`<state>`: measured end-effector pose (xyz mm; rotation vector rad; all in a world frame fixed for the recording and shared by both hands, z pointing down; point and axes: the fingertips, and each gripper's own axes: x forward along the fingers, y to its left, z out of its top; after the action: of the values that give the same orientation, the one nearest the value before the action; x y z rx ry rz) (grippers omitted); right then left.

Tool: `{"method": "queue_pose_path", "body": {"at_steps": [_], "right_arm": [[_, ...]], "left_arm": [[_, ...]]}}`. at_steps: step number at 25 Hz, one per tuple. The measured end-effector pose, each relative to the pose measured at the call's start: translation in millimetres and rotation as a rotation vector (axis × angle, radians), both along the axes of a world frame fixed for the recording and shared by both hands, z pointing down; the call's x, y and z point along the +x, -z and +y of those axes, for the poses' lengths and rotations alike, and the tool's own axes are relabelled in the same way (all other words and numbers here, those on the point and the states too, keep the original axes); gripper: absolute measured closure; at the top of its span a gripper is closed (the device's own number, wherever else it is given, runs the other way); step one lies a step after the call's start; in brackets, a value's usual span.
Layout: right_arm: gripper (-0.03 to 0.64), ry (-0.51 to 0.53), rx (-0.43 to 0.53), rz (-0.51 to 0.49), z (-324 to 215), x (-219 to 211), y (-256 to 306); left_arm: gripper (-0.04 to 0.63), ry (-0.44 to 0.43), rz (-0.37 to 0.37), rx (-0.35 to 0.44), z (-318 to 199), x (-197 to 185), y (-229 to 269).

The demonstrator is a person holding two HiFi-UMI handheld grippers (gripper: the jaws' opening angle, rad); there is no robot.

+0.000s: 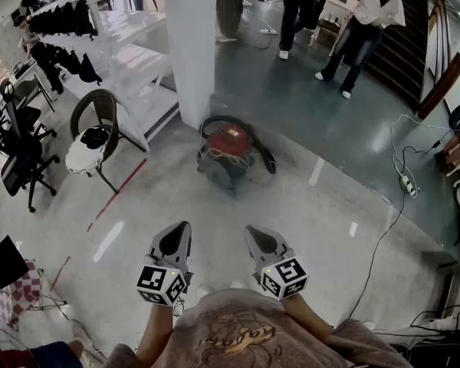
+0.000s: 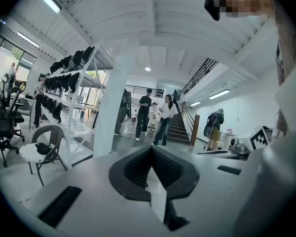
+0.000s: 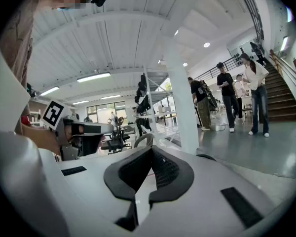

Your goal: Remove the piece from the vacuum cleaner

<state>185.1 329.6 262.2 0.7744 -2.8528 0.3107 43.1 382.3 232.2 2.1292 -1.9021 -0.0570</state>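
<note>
Jaws pressed together and empty, we held our left gripper (image 1: 176, 240) and right gripper (image 1: 259, 242) well short of the red vacuum cleaner (image 1: 228, 153), which sat on the glossy grey floor (image 1: 314, 205) beside a white pillar (image 1: 190, 44).

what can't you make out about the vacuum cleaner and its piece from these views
- Head view: the vacuum cleaner is distant and motion-blurred, so its removable piece cannot be singled out.
- Left gripper view: the body of the left gripper hides the vacuum cleaner.
- Right gripper view: the body of the right gripper covers it almost wholly.
</note>
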Motion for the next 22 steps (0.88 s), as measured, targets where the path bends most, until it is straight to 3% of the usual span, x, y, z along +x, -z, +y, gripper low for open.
{"method": "queue_pose_path", "body": {"at_steps": [8, 22], "right_arm": [[0.617, -0.003, 0.002, 0.0, 12, -6, -3], [0.617, -0.113, -0.007, 0.011, 11, -14, -14]], "left_arm": [[0.592, -0.019, -0.009, 0.0, 8, 0, -2], [0.592, -0.056, -0.011, 0.015, 14, -25, -14]]}}
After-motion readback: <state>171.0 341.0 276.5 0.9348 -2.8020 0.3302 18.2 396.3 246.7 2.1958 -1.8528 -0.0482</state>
